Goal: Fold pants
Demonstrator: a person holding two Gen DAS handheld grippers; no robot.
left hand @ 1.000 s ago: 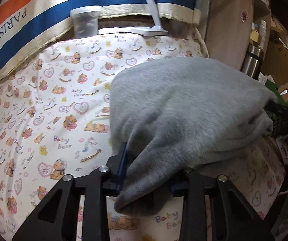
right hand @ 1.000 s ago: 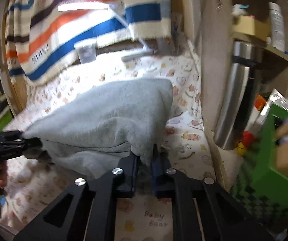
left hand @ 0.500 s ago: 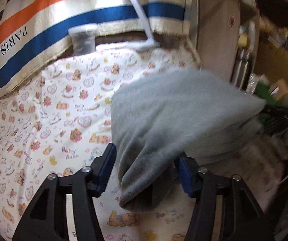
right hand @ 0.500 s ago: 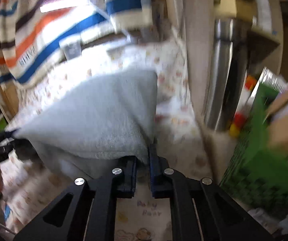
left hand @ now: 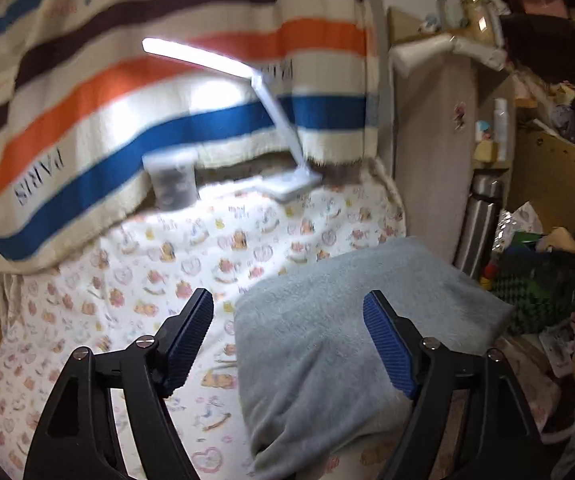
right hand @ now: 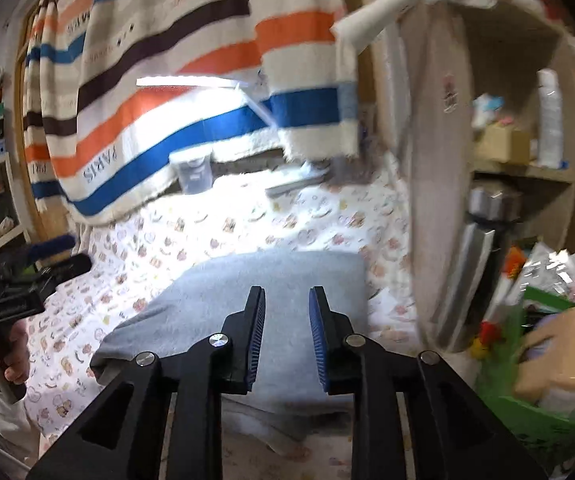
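The grey pants lie folded into a thick rectangle on the bear-print sheet. In the left wrist view my left gripper hovers above their near left corner with its jaws still opening and nothing between the blue pads. Seen from the right wrist, the same grey pants rest flat under my right gripper, whose jaws are opening with a narrow gap and no cloth in it. The left gripper shows at the left edge there, held by a hand.
A striped PARIS blanket hangs behind the bed. A lit white desk lamp and a clear jar stand at the back. To the right are a wooden shelf panel, a steel flask and a green basket.
Both grippers let go of the grey pants and rose away from them. The left jaws spread wide, the right jaws parted a little. The pants now lie flat on the sheet.
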